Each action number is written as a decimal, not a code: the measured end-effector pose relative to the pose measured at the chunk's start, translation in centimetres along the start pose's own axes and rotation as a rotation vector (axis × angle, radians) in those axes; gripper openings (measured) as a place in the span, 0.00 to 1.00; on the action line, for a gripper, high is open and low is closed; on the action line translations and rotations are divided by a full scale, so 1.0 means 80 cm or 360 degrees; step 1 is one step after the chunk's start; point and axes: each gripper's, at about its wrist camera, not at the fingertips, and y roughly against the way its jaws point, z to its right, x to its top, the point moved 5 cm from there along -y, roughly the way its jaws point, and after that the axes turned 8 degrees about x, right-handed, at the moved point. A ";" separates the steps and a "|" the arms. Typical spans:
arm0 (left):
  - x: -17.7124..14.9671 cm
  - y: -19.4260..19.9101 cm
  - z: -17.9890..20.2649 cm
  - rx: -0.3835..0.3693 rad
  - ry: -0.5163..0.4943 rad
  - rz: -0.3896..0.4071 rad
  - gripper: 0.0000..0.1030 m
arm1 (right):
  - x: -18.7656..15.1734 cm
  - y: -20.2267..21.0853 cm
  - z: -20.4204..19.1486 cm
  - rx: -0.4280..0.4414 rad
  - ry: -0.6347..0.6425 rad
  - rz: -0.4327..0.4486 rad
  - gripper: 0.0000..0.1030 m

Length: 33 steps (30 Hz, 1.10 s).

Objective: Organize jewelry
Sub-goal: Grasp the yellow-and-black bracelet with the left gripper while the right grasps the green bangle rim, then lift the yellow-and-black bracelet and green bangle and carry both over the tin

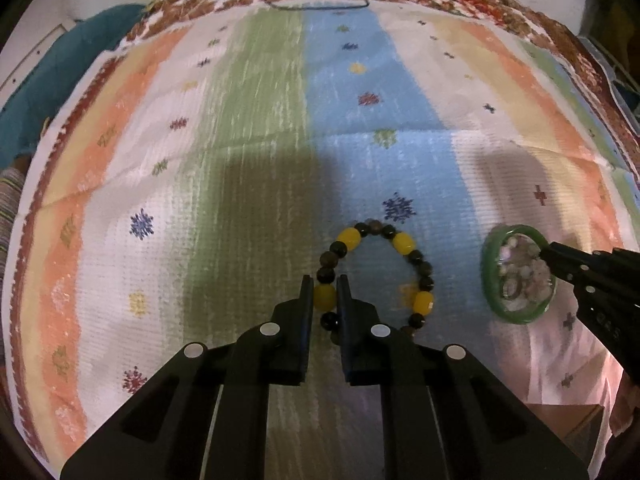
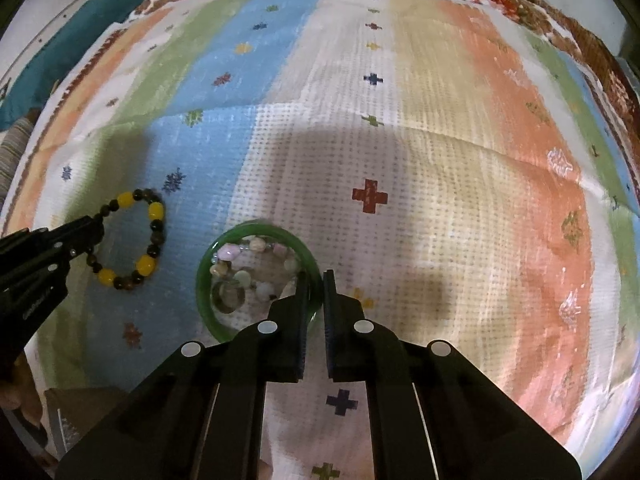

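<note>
A bracelet of yellow and dark beads (image 1: 404, 246) lies in a ring on the striped cloth. My left gripper (image 1: 325, 294) is shut on one of its yellow beads at the ring's left side. The bracelet also shows in the right wrist view (image 2: 154, 216), with the left gripper (image 2: 94, 226) at its left edge. A green bangle (image 2: 256, 236) lies flat with a pale bead bracelet (image 2: 256, 264) piled inside it. My right gripper (image 2: 316, 292) is shut on the bangle's right rim. In the left wrist view the bangle (image 1: 490, 268) sits right of the bracelet, with the right gripper (image 1: 550, 258) on it.
The striped, patterned cloth (image 2: 440, 160) covers the whole work surface. A dark cord (image 1: 320, 4) lies at its far edge. A teal cloth (image 1: 44, 80) lies off the far left. A brown box corner (image 2: 80, 404) sits at the near left.
</note>
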 end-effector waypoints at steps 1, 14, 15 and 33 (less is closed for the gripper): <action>0.001 0.005 0.001 -0.0004 -0.0003 0.0012 0.11 | -0.001 0.003 -0.003 0.0009 0.0002 0.0006 0.08; 0.004 0.044 -0.004 -0.0037 0.0033 0.0077 0.11 | -0.004 0.043 -0.020 0.0067 0.0011 0.0089 0.08; 0.003 0.047 -0.005 -0.0041 0.0039 0.0079 0.11 | -0.006 0.044 -0.020 0.0068 0.0008 0.0089 0.08; 0.002 0.114 -0.001 -0.0107 0.0086 0.0182 0.11 | -0.024 0.090 -0.027 0.0057 0.0033 0.0183 0.08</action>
